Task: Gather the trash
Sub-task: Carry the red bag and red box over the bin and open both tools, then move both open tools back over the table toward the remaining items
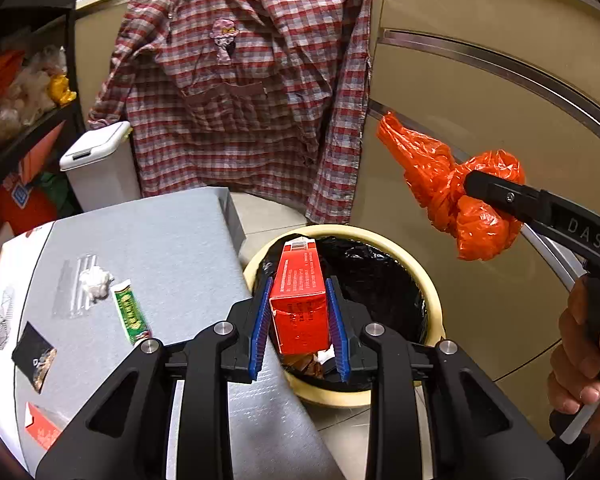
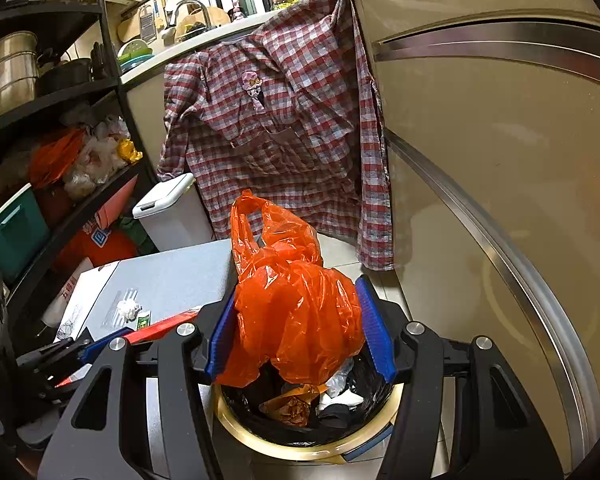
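Left wrist view: we see wrappers on the grey table; left gripper clamped on a red carton above the lined bin. Right gripper clamps an orange bag over that bin.

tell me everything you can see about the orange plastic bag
The orange plastic bag is thin, glossy, translucent film, heavily crumpled into a loose wad, with its two loop handles sticking up at the top. It is clamped between the blue pads of the right hand-held gripper, held in the air above the black-lined round bin, not touching it. In the left wrist view it bulges out on both sides of the gripper finger.
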Demonstrator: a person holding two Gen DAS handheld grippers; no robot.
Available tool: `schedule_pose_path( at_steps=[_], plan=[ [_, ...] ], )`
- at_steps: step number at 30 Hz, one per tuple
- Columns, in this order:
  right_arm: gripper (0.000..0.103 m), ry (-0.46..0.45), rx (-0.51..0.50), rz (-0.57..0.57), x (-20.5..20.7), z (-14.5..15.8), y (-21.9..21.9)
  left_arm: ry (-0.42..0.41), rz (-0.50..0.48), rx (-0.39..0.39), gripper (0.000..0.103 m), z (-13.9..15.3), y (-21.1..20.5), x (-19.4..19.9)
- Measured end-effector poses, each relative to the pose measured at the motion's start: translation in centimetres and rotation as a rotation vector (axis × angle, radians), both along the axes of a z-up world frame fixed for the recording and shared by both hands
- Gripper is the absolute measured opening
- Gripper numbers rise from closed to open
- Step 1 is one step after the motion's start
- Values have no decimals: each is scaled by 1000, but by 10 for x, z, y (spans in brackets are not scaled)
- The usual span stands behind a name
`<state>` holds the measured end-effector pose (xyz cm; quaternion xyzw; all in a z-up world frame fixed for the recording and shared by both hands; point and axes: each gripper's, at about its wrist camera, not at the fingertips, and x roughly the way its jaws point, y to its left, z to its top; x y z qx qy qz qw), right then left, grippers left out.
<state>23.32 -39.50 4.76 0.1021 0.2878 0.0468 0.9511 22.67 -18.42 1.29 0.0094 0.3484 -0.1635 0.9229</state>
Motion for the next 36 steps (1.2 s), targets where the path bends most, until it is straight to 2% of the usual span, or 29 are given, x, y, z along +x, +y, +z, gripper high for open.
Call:
schedule_pose_path(
  at_steps=[4,5,6,7,16,26,34,36],
  plan=[
    [61,20,10,-8,5,-3,-4,10,-9,-8,28,-1,-6,7],
    [63,23,13,-10,6,-4,-4,18,-4,-12,31,-2,-7,11],
    [65,27,13,-14,7,-5,-5,29,0,-18,41,-2,-7,13],
    [67,26,13,-16,6,-6,-5,34,6,-24,42,-3,-7,15],
    [69,25,12,-12,8,-7,-5,15,13,-27,41,0,8,10],
    [68,-22,2,3,2,1,8,-38,38,-11,34,21,46,-13],
    [61,-89,-10,25,-11,10,26,-87,82,2,33,43,91,-37],
    [55,-98,-21,38,-13,11,32,-96,92,10,32,48,104,-42]
  ],
)
